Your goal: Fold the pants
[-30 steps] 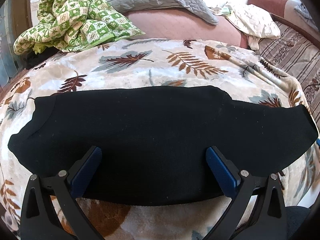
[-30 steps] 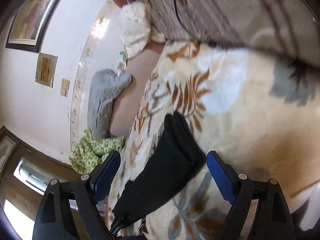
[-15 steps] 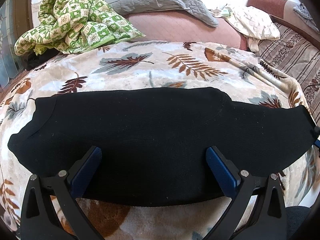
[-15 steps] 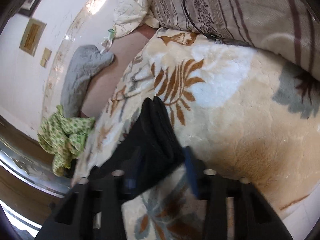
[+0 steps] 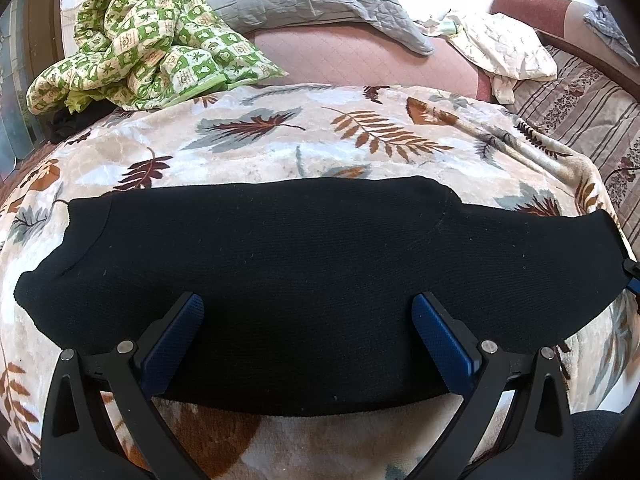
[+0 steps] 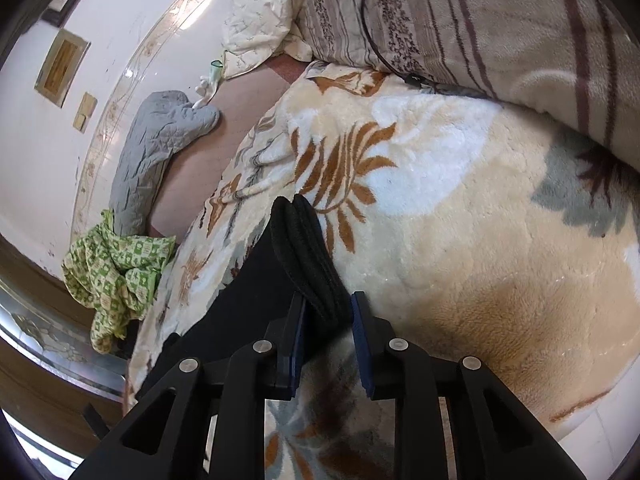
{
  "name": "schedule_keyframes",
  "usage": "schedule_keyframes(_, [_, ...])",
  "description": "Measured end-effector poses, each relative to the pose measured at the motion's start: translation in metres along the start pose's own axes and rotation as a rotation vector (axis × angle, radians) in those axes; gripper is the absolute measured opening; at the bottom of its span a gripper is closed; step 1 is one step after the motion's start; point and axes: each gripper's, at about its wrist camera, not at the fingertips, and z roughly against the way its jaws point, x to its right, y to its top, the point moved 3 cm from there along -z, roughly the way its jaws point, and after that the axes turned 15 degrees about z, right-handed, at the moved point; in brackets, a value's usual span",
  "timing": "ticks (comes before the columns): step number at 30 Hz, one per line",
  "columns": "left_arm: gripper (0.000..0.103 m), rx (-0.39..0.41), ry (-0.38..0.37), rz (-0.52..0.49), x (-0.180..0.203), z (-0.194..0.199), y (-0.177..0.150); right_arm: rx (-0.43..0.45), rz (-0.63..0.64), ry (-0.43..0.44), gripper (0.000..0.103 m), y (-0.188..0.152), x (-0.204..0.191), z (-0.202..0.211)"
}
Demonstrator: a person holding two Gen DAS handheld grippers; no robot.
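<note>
1. Pants (image 5: 320, 292) – black knit, already doubled leg on leg – lie as one long band across the leaf-print blanket (image 5: 280, 148), running from nine o'clock to three o'clock in the left wrist view.
2. Left gripper (image 5: 308, 328) hovers over the band's middle with its blue pads (image 5: 172, 340) wide apart, holding nothing.
3. Right gripper (image 6: 326, 344) is clamped on the layered end of the pants (image 6: 304, 248), its pads pressed to the stacked edges at six o'clock in its own view.
4. Judged from this, the lengthwise fold is done and the crosswise fold is in hand.
5. The next move calls for carrying the gripped end over toward the nine o'clock end – keeping the layers together – while the left gripper pins or grips the near edge so the band does not drag.
</note>
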Motion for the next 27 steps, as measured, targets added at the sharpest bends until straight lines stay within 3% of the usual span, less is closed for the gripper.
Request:
schedule_keyframes(10, [0.103, -0.01, 0.011, -0.008, 0.001, 0.0, 0.003, 0.0, 0.04, -0.052, 0.022, -0.001, -0.006, -0.001])
schedule_keyframes(12, [0.103, -0.011, 0.012, -0.008, 0.001, 0.0, 0.003, -0.014, 0.072, -0.081, 0.018, 0.0, -0.008, -0.002])
schedule_keyframes(19, [0.103, -0.029, 0.01, -0.009, 0.0, -0.003, 0.004, -0.015, 0.266, -0.218, 0.018, -0.001, -0.03, -0.005])
schedule_keyframes(24, [0.103, -0.033, 0.01, -0.008, 0.0, -0.003, 0.004, -0.025, 0.35, -0.278, 0.019, -0.002, -0.038, -0.005])
schedule_keyframes(27, [0.103, -0.035, 0.009, -0.009, 0.0, -0.003, 0.004, -0.033, 0.34, -0.27, 0.021, -0.002, -0.038, -0.005])
